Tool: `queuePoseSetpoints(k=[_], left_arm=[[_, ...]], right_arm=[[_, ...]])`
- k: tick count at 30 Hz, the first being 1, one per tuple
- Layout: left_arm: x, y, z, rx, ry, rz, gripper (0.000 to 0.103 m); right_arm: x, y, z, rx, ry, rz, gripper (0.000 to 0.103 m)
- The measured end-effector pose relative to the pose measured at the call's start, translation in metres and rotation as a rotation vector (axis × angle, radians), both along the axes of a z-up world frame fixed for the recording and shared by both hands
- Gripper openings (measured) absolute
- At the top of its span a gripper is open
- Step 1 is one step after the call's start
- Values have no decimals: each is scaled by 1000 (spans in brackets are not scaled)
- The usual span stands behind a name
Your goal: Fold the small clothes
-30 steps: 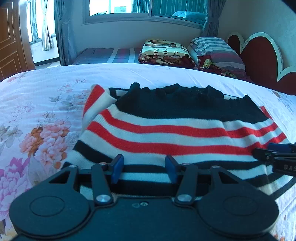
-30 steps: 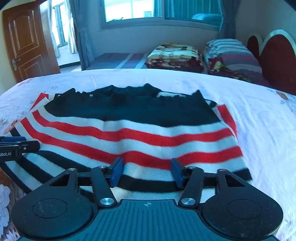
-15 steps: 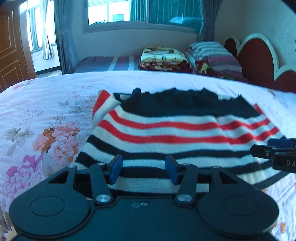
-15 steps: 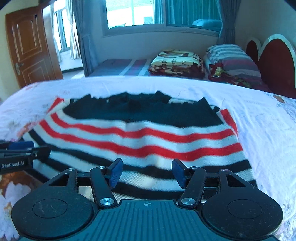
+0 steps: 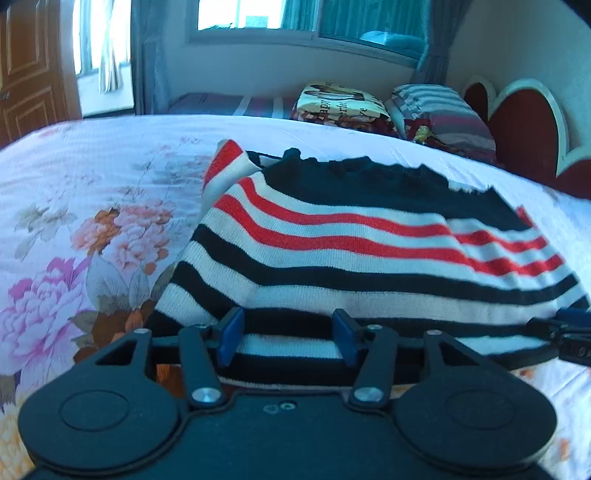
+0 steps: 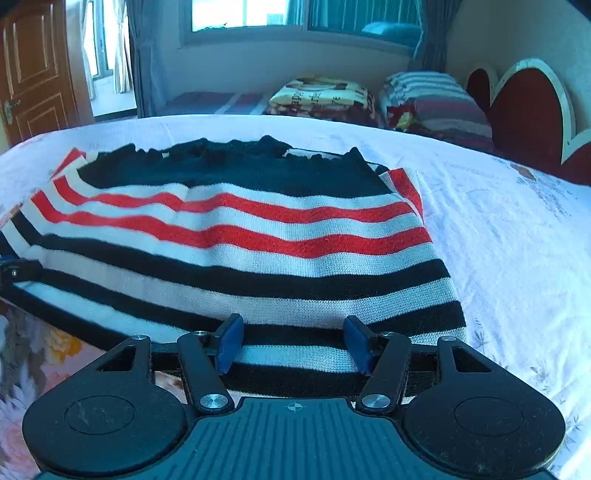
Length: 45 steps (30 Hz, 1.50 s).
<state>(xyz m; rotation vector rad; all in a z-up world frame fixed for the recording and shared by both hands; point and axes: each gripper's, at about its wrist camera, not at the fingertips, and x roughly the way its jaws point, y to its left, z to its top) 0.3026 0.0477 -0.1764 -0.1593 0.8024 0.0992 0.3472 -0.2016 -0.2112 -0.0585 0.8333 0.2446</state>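
At frame centre on the floral bedspread [image 5: 92, 166], found the striped sweater [image 5: 332, 258] lying broadside, neckline toward the window [image 5: 258, 14], hem lower-centre between half-parted left gripper [image 5: 288, 338] and right gripper [image 6: 293, 345] pads; could not tell whether gripped.

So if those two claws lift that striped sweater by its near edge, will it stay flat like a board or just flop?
Most likely flop: the striped sweater is soft knit, already rippling and sagging between the left gripper and right gripper. It probably won't slip easily, since the ribbed yarn looks grippy. It seems light for its size, though the folded layers may slide apart.
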Motion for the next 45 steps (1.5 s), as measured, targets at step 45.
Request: queuePoseSetpoints(k=[45], left_arm=[[21,64,-47,-709,-113,367,49]], right_arm=[[46,54,13,109,-30,67,59]])
